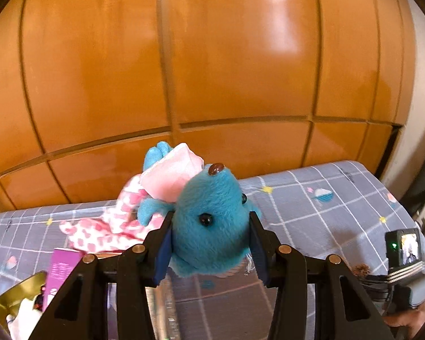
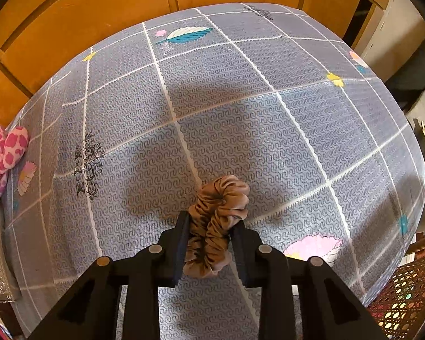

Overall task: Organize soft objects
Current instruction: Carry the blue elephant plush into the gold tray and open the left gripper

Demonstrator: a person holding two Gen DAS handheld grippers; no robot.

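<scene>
My left gripper (image 1: 211, 243) is pinching a fluffy turquoise plush animal (image 1: 209, 223) by the sides of its head, the blue pads pressed into the fur just below its black bead eyes, with its brown nose pointing up and away from me. The toy is lifted above the grey-blue grid-patterned bedsheet (image 1: 311, 215), its pale pink satin part (image 1: 172, 175) standing behind the head. My right gripper (image 2: 209, 248) is squeezed onto a tan gathered-satin hair scrunchie (image 2: 215, 221), the fabric ring bunched between the two fingers and bulging out past the tips, over the near middle of the same sheet. So both tools are loaded and, as I judge it, I am mid-carry with two soft things at once; neither has been set down yet. Left on the bed, a pink-and-white spotted plush (image 1: 104, 226) lies on the sheet to the left, beyond my left gripper, and it shows again at the far left edge of the right wrist view. Near the left corner I see a purple carton (image 1: 61, 269), a shiny gold tin (image 1: 19, 291) and something white and soft beside it, too cut off to name. I cannot see a clear bin or pile meant for the soft items, so I cannot tell how many are already sorted; by my reckoning these two still need placing and the spotted plush is yet to be picked up
</scene>
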